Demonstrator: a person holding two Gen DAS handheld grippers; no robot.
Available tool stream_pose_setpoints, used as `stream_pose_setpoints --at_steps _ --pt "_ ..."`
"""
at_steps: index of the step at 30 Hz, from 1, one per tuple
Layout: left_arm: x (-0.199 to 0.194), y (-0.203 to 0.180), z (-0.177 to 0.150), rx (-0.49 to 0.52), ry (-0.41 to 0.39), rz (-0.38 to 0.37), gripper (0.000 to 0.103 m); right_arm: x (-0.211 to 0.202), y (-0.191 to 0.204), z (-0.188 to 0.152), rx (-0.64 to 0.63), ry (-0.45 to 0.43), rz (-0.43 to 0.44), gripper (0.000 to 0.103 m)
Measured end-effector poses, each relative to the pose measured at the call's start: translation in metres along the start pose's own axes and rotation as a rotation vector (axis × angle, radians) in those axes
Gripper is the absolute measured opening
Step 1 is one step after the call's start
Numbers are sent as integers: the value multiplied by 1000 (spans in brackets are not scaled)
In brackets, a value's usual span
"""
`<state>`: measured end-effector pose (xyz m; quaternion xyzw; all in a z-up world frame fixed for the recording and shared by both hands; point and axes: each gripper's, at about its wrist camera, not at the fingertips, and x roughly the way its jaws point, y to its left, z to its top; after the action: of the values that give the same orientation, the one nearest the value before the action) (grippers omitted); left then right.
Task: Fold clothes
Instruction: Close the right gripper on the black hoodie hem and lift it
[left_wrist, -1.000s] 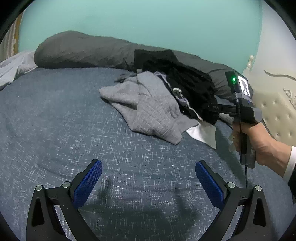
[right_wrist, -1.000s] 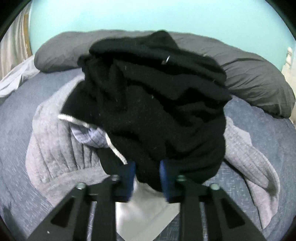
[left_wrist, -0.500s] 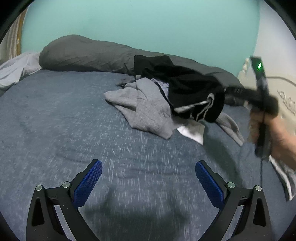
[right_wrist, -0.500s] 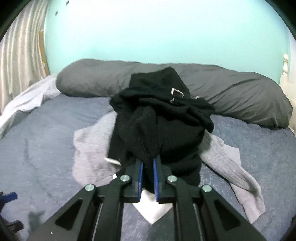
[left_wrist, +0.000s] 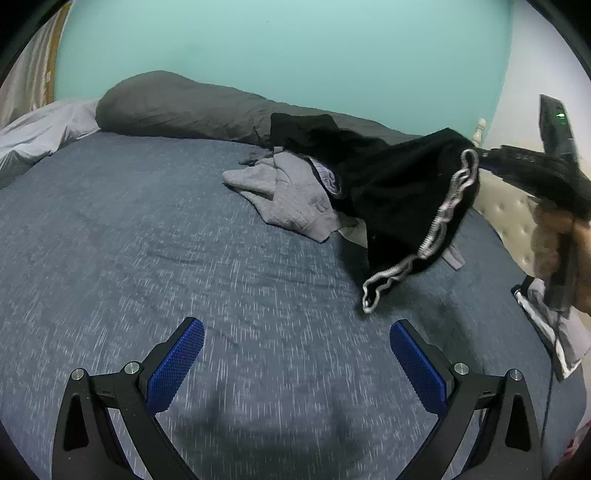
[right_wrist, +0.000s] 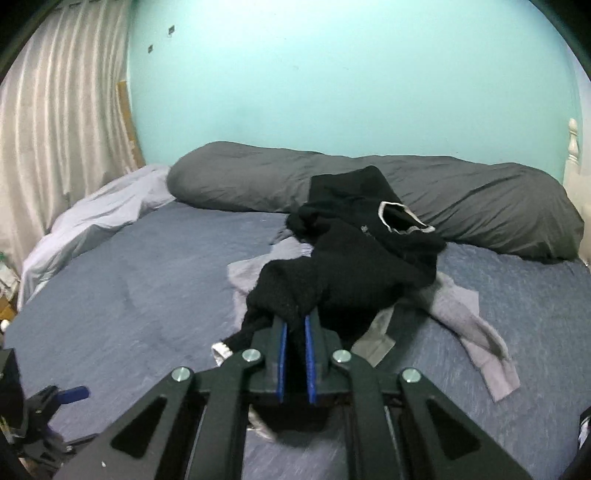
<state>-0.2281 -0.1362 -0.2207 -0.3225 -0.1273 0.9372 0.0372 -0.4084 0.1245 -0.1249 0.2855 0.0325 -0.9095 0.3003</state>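
Observation:
A black garment with grey trim (left_wrist: 402, 192) (right_wrist: 354, 266) stretches from the clothes pile toward my right gripper (right_wrist: 294, 325), which is shut on a bunched fold of it. In the left wrist view that gripper (left_wrist: 484, 158) is lifted at the right edge, held by a person's hand (left_wrist: 550, 240), and the garment's trimmed edge hangs down to the bed. A grey sweatshirt (left_wrist: 291, 195) (right_wrist: 465, 317) lies under the black one. My left gripper (left_wrist: 295, 354) stands open and holds nothing, low over the blue bedcover (left_wrist: 147, 240), well short of the pile.
A long dark grey pillow (left_wrist: 184, 107) (right_wrist: 480, 199) lies along the teal wall. A pale sheet (right_wrist: 96, 221) is bunched at the bed's left side by a curtain (right_wrist: 55, 129). A padded headboard (left_wrist: 509, 218) is at the right. Another striped cloth (left_wrist: 554, 332) hangs below the hand.
My right gripper has pulled back and up from the pile, drawing the black garment out with it. The left gripper has stayed open.

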Motion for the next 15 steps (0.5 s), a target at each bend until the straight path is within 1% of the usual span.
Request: stream_pose_setpoints --at_steps 3,4,6,8,12,15 --pt "-11 -2 -10 11 7 -22 103 -26 15 -11 4 -2 41 8" --pt "-17 -2 -14 5 -1 -25 103 -32 20 -17 14 3 57 8" --pt "-24 -1 -20 -14 -10 -41 103 -41 27 -35 30 28 74 8" --pt "-27 -1 -24 -21 -1 -50 103 -48 34 -54 45 56 88 8" --pt "-33 -3 -30 3 -4 -42 103 -47 38 -97 91 132 99 7" --pt "-31 1 -34 -25 9 -66 103 -36 37 -119 113 179 98 8"
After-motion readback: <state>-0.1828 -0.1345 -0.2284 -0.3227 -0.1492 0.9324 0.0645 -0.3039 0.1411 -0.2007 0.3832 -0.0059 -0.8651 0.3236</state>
